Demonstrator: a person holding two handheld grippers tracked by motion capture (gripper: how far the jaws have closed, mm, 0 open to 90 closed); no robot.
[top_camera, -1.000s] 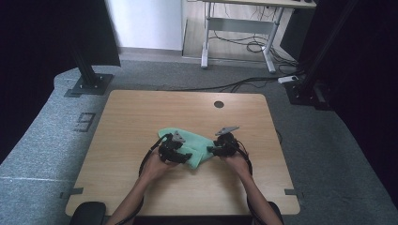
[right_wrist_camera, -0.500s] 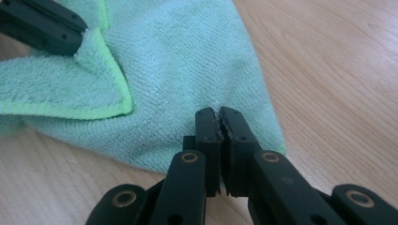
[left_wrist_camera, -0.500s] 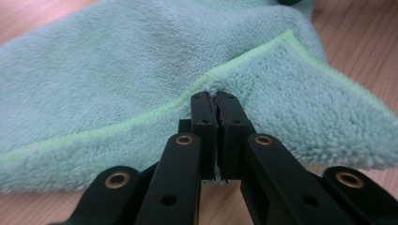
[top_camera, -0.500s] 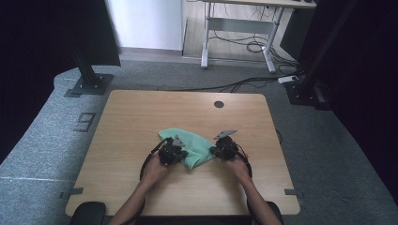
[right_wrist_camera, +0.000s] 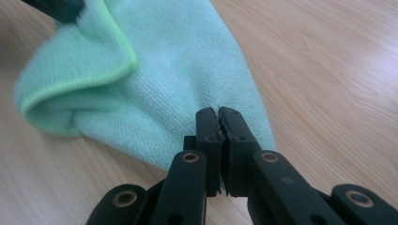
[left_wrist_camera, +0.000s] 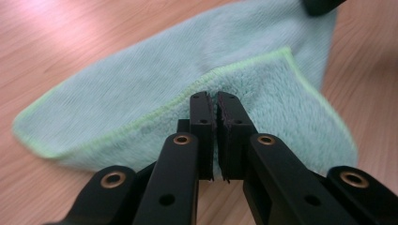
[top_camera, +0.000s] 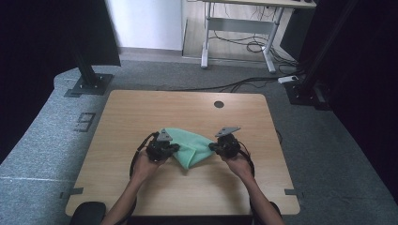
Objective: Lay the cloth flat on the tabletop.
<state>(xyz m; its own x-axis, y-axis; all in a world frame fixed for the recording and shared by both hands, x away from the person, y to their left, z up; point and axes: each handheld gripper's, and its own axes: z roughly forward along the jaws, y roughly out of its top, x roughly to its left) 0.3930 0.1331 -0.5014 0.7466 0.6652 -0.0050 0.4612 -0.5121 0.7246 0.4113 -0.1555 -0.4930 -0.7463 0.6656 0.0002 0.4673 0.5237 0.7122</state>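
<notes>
The green cloth [top_camera: 190, 147] lies lengthwise between both grippers, its folded tip toward the person, both jaws clamped on it.

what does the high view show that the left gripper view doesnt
High view alone: the whole table with a round hole near its far edge, the person's forearms, the right gripper clamped on the cloth's right side, grey floor and a desk frame behind.

Left gripper view alone: the left gripper jaws up close, shut on the stitched green hem, plus the fluffy weave of the folded flap.

Both: the green cloth lying partly folded on the wooden tabletop, pinched by the left gripper.
</notes>
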